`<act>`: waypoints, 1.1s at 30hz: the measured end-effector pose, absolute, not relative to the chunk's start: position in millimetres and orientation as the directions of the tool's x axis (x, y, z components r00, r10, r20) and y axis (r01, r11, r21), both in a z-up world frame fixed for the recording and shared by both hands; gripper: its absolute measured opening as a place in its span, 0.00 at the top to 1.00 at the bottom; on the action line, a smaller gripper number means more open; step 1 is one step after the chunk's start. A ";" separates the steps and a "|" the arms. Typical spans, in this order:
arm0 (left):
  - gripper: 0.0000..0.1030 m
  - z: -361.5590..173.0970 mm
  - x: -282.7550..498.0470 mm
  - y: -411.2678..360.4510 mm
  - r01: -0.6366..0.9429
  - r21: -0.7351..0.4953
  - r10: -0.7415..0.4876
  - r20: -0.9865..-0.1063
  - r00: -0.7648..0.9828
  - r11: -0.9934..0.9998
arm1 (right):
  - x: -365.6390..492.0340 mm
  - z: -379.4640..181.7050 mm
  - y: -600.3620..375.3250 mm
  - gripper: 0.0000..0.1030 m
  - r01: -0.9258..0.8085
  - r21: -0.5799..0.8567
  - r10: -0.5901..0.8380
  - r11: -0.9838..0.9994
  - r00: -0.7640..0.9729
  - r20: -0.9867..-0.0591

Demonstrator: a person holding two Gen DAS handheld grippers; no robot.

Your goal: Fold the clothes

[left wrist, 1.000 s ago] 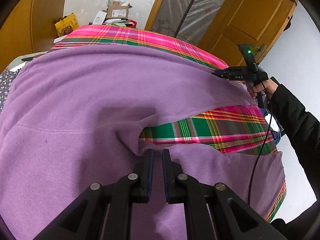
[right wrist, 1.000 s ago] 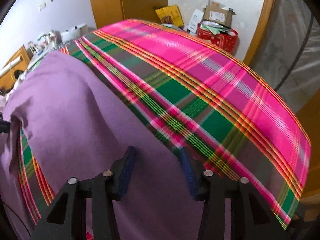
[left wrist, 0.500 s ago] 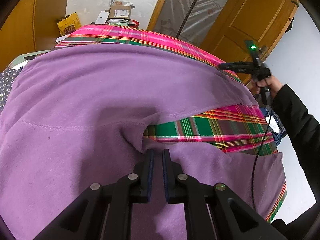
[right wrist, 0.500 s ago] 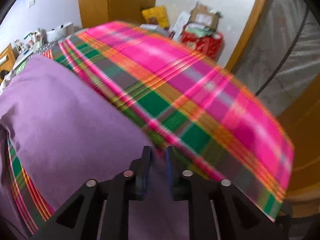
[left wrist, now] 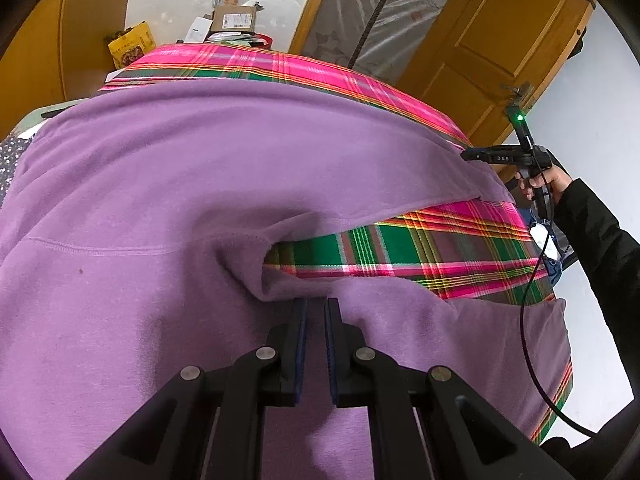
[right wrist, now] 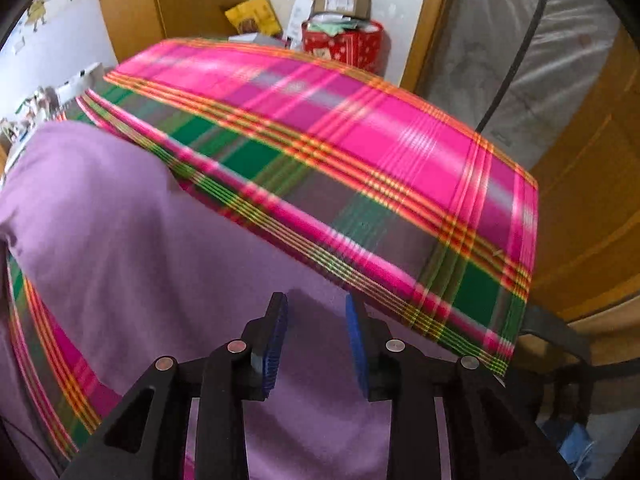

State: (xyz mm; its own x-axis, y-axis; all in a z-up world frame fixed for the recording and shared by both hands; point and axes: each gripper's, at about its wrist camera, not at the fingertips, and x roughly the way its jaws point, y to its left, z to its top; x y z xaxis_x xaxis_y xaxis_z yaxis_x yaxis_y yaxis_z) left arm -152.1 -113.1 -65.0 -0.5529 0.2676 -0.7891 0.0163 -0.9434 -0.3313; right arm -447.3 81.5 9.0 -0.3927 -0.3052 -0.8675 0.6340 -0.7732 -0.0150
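From the left wrist, the left gripper (left wrist: pixel 316 306) is pinching a fold of the purple garment (left wrist: pixel 168 184) lying on the plaid cloth (left wrist: pixel 424 256). From the right wrist, the right gripper (right wrist: pixel 316 312) is hovering with fingers (right wrist: pixel 276 332) parted over the garment's edge.

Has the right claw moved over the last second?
Yes. In the left wrist view the right claw has shifted right, off the purple garment, nearer the door.

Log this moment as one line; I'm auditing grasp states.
task: fold clothes | left gripper: shut on purple garment | right gripper: open above garment | surface: plaid cloth
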 end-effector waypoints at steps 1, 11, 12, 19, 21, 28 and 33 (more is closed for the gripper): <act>0.92 -64.9 -151.9 -113.3 0.020 -0.330 0.265 -0.790 -0.553 -0.944 | -448.5 6.0 83.9 0.69 0.635 -0.013 -0.303 -0.772 -0.385 -0.872; 0.92 -65.7 -151.8 -111.7 0.035 -0.323 0.253 -0.798 -0.547 -0.946 | -451.3 -2.3 101.0 0.57 0.633 0.052 -0.340 -0.772 -0.343 -0.876; 0.92 -65.5 -151.5 -111.7 0.035 -0.323 0.252 -0.799 -0.546 -0.946 | -448.9 -2.0 97.2 0.74 0.640 0.056 -0.347 -0.766 -0.339 -0.875; 0.92 -64.0 -150.8 -111.5 0.037 -0.326 0.253 -0.797 -0.549 -0.945 | -442.4 2.7 83.0 0.95 0.628 -0.049 -0.286 -0.777 -0.422 -0.860; 0.92 -63.7 -150.2 -111.9 0.039 -0.328 0.254 -0.795 -0.551 -0.944 | -446.3 6.1 83.3 0.95 0.597 -0.062 -0.279 -0.800 -0.461 -0.842; 0.92 -62.4 -146.7 -117.6 0.047 -0.330 0.249 -0.791 -0.559 -0.943 | -449.4 23.1 103.5 0.75 0.521 -0.040 -0.275 -0.853 -0.512 -0.814; 0.92 -65.9 -146.7 -120.2 0.055 -0.337 0.252 -0.793 -0.555 -0.940 | -443.9 30.5 164.2 0.72 0.363 0.024 -0.233 -0.931 -0.545 -0.805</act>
